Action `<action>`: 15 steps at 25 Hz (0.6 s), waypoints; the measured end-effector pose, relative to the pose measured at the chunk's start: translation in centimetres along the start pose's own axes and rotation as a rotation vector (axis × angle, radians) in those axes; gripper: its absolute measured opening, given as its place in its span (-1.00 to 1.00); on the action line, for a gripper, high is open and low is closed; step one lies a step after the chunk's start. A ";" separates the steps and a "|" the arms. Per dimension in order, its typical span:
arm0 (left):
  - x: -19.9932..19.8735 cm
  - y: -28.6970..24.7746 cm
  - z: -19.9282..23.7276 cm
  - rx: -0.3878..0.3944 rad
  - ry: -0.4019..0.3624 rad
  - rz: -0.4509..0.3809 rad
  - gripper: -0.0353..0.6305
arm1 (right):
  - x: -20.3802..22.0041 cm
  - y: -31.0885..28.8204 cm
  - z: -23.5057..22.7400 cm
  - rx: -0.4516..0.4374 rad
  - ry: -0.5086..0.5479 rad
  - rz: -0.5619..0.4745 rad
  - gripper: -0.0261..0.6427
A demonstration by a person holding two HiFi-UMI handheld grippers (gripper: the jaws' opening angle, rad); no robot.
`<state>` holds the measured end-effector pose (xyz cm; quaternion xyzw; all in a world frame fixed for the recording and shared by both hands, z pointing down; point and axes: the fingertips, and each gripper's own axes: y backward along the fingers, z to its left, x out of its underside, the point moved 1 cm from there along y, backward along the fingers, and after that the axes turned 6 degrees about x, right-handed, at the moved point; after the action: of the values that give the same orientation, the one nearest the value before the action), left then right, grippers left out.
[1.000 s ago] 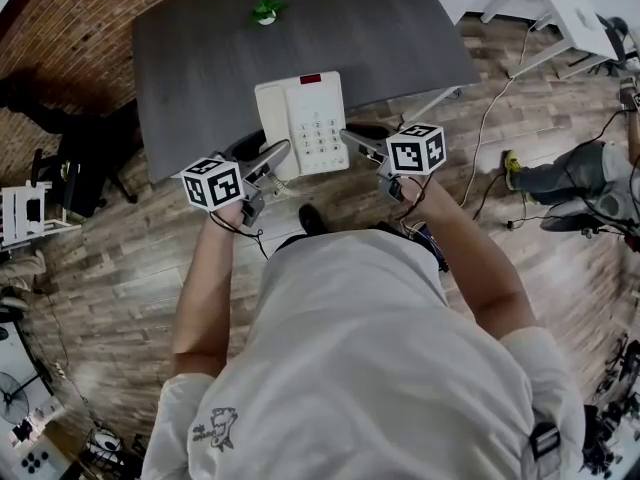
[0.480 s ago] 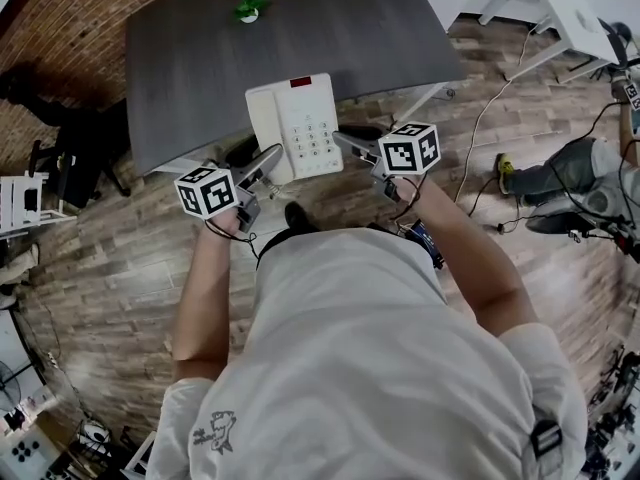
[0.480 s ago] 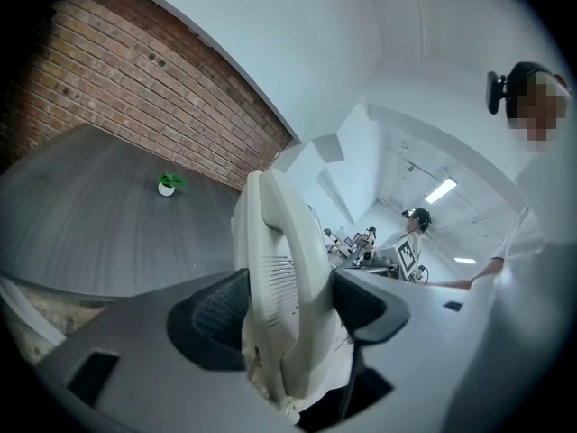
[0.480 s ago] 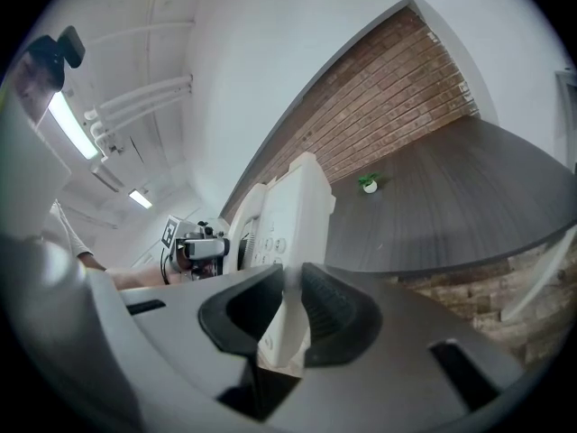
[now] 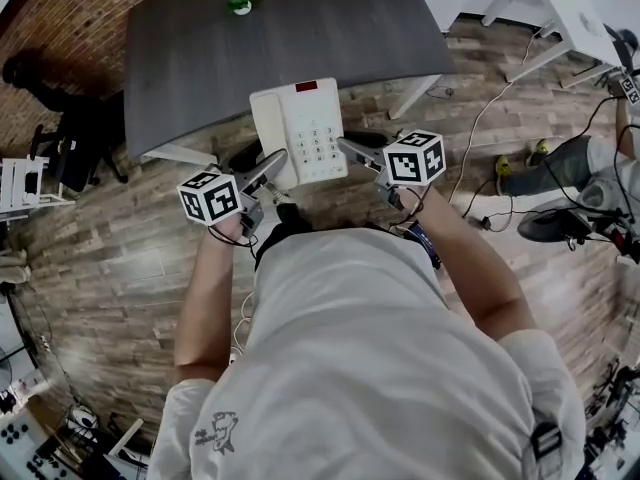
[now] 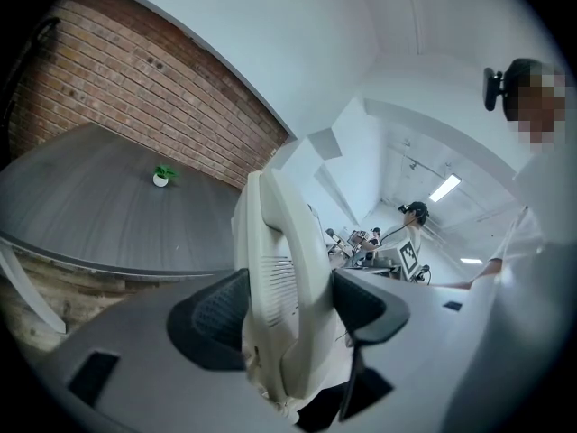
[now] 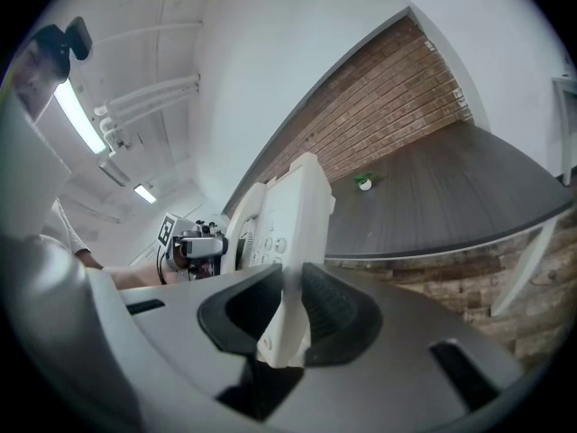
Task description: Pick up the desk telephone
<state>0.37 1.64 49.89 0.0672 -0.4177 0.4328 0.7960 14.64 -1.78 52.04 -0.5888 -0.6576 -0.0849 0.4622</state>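
The white desk telephone (image 5: 300, 128) hangs in the air at the dark desk's (image 5: 280, 28) front edge, partly over the wood floor, carried between both grippers. My left gripper (image 5: 272, 158) is shut on its handset side; in the left gripper view the pads press both faces of the telephone (image 6: 279, 287) at my left gripper (image 6: 288, 309). My right gripper (image 5: 350, 148) clamps the keypad side. In the right gripper view the telephone's (image 7: 288, 215) thin edge sits between the pads of my right gripper (image 7: 290, 309), whose jaws have just been opening slightly, still pressing.
A small green plant (image 5: 240, 3) stands at the desk's far side. A black chair (image 5: 70, 148) and a white cart (image 5: 20, 198) are at the left. At the right are a white table (image 5: 580, 8), floor cables (image 5: 480, 138) and another person (image 5: 590, 178).
Both grippers have drawn back from the desk with the telephone between them. It was over the desk's front edge and now hangs largely over the floor.
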 end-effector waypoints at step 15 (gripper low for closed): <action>2.3 0.8 -3.9 -0.042 0.023 -0.012 0.03 | 2.4 3.3 1.4 -0.026 -0.034 0.015 -0.69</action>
<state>2.78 5.41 48.90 0.0481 -0.4171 0.4199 0.8046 16.99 1.78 51.55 -0.6011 -0.6596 -0.0800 0.4441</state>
